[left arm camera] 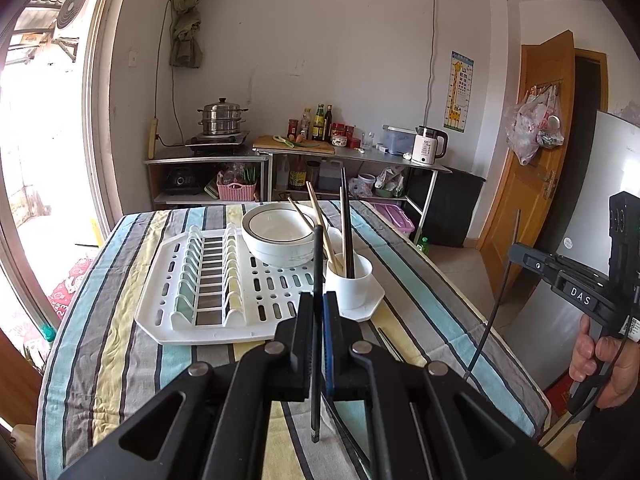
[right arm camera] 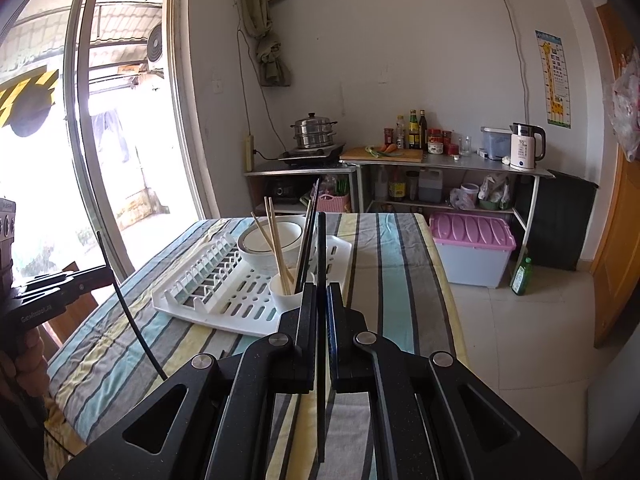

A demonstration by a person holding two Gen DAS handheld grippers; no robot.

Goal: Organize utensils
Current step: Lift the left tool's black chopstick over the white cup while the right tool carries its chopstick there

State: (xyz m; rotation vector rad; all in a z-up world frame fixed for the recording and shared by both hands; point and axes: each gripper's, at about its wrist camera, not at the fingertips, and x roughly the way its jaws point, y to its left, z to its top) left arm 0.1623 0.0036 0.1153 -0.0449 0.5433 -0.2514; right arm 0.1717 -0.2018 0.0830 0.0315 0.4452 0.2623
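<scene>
Each tool was clamped shut on one thin black chopstick. The left tool (left arm camera: pixel 319 304) held its dark chopstick (left arm camera: pixel 317 256) nearly upright, the square lower end hanging free above the striped cloth of the counter (left arm camera: pixel 120 320). The right tool (right arm camera: pixel 320 296) gripped a second black chopstick (right arm camera: pixel 321 248) the same way, and it too stood upright between the pads.

Ahead of both, a small white ceramic cup (left arm camera: pixel 350 284) sat on the near corner of a white plastic slotted drying rack (left arm camera: pixel 192 320), already holding several pale wooden and dark chopsticks (left arm camera: pixel 320 216). A white bowl with a dark rim (left arm camera: pixel 278 236) stood just behind the cup on the same rack.

The step in hand looked like carrying the two picked-up chopsticks toward the cup. The next move would call for bringing each stick over the cup's mouth, lower end first, clear of the sticks already leaning there, then widening the pads to drop it in.
</scene>
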